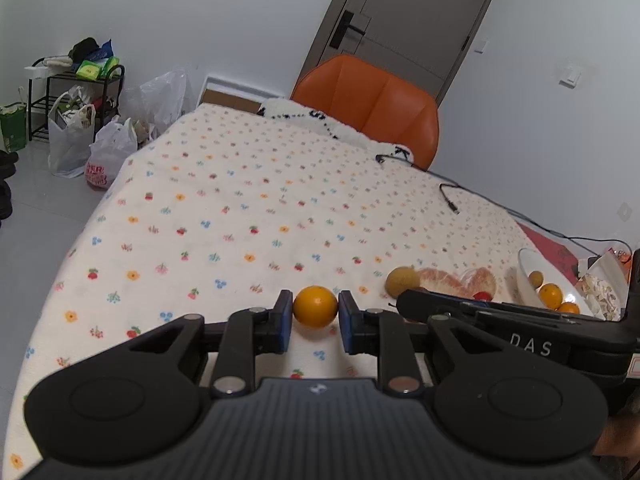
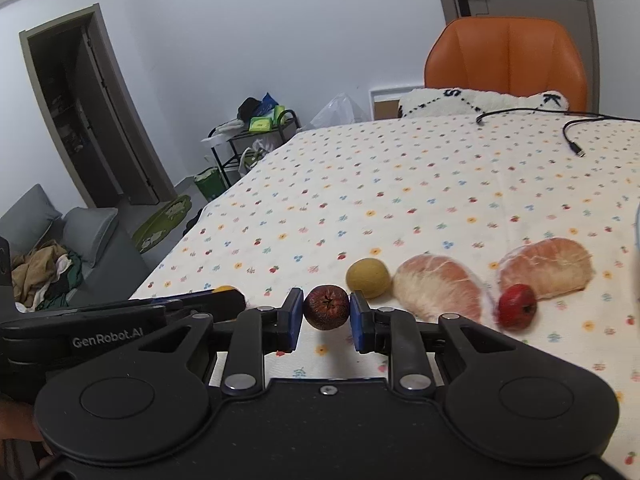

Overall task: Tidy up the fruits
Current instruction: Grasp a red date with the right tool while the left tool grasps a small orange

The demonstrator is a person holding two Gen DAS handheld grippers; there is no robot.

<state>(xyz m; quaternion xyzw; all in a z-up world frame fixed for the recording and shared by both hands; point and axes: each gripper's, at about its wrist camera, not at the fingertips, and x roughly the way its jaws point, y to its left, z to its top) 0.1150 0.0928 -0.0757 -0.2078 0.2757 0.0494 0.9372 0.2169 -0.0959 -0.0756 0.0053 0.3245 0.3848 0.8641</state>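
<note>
My left gripper (image 1: 315,315) is shut on a small orange (image 1: 315,306) just above the flowered tablecloth (image 1: 248,216). My right gripper (image 2: 326,316) is shut on a dark red wrinkled fruit (image 2: 326,307). Lying to its right are a yellow round fruit (image 2: 368,278), two peeled pomelo segments (image 2: 438,286) (image 2: 546,266) and a bright red fruit (image 2: 517,306). In the left wrist view a white bowl (image 1: 525,276) at the right holds small oranges (image 1: 550,295). The two grippers are side by side; the right one's fingertips (image 1: 406,300) hide part of the fruit row.
An orange chair (image 1: 372,104) stands at the table's far edge behind a white fluffy cushion (image 1: 320,120). Black cables (image 2: 576,140) trail across the far right of the cloth. Bags and a rack (image 1: 76,92) stand on the floor to the left.
</note>
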